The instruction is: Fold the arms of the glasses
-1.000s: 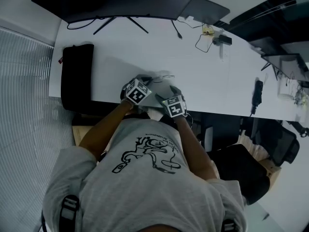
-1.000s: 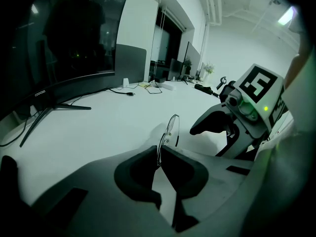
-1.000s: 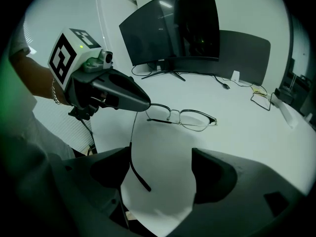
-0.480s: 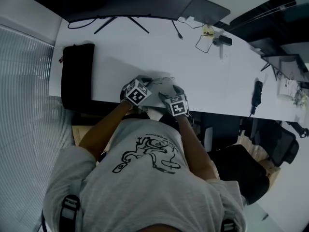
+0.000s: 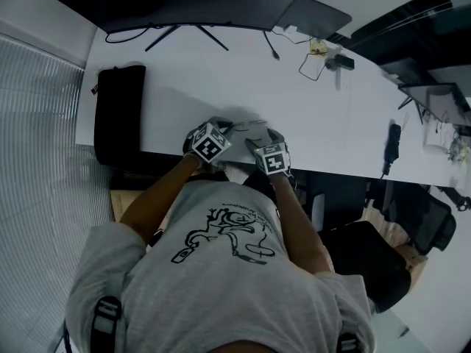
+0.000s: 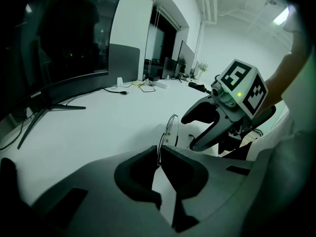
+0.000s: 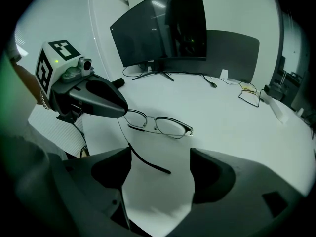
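Thin wire-rimmed glasses (image 7: pixel 163 125) stand on the white table (image 5: pixel 324 123) near its front edge. They also show in the left gripper view as glasses (image 6: pixel 170 127) seen end-on. My left gripper (image 6: pixel 159 157) is shut on the frame's left end, and in the right gripper view the left gripper (image 7: pixel 106 105) covers that end. My right gripper (image 7: pixel 160 162) is open, and its jaws have just been closing a little. One glasses arm (image 7: pixel 148 163) with a dark tip lies unfolded between them, untouched. In the head view the left gripper (image 5: pixel 224 127) and right gripper (image 5: pixel 265 134) sit close together.
A large curved monitor (image 5: pixel 184 2) stands along the table's far side. A black bag (image 5: pixel 118 116) lies on the table's left end. Cables and small items (image 5: pixel 316 54) lie at the far right. The person's torso is against the front edge.
My right gripper has edged slightly to the right and further over the table. The left gripper and the glasses have stayed in place.
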`<state>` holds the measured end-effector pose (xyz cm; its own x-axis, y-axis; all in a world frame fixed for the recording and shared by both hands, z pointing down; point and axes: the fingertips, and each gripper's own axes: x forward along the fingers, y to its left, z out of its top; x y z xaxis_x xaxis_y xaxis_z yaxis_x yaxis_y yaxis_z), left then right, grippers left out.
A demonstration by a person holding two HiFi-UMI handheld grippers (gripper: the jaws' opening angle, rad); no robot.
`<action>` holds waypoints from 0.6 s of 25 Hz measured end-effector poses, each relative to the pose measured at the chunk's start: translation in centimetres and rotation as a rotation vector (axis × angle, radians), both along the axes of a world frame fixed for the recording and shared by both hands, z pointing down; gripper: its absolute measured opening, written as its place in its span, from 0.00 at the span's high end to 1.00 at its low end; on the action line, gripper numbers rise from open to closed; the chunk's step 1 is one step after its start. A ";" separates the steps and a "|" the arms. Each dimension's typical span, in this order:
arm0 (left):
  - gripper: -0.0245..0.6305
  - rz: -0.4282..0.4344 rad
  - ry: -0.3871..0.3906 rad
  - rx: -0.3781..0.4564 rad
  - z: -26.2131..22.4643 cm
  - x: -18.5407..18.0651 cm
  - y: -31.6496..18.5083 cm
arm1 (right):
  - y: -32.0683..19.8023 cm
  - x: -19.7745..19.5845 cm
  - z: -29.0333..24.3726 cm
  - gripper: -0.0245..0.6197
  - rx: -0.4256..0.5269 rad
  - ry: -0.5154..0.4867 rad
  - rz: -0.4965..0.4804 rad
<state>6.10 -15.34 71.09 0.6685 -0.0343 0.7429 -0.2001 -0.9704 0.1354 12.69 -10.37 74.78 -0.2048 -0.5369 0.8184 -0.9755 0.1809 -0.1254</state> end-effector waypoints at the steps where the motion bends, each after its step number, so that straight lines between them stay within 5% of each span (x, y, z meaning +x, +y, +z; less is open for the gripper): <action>1: 0.90 0.003 -0.001 -0.001 0.0 -0.1 0.1 | 0.0 0.1 0.0 0.38 0.002 -0.001 0.002; 15: 0.91 0.055 -0.022 -0.005 0.1 -0.2 1.5 | -0.1 1.0 0.0 0.39 -0.004 0.005 0.020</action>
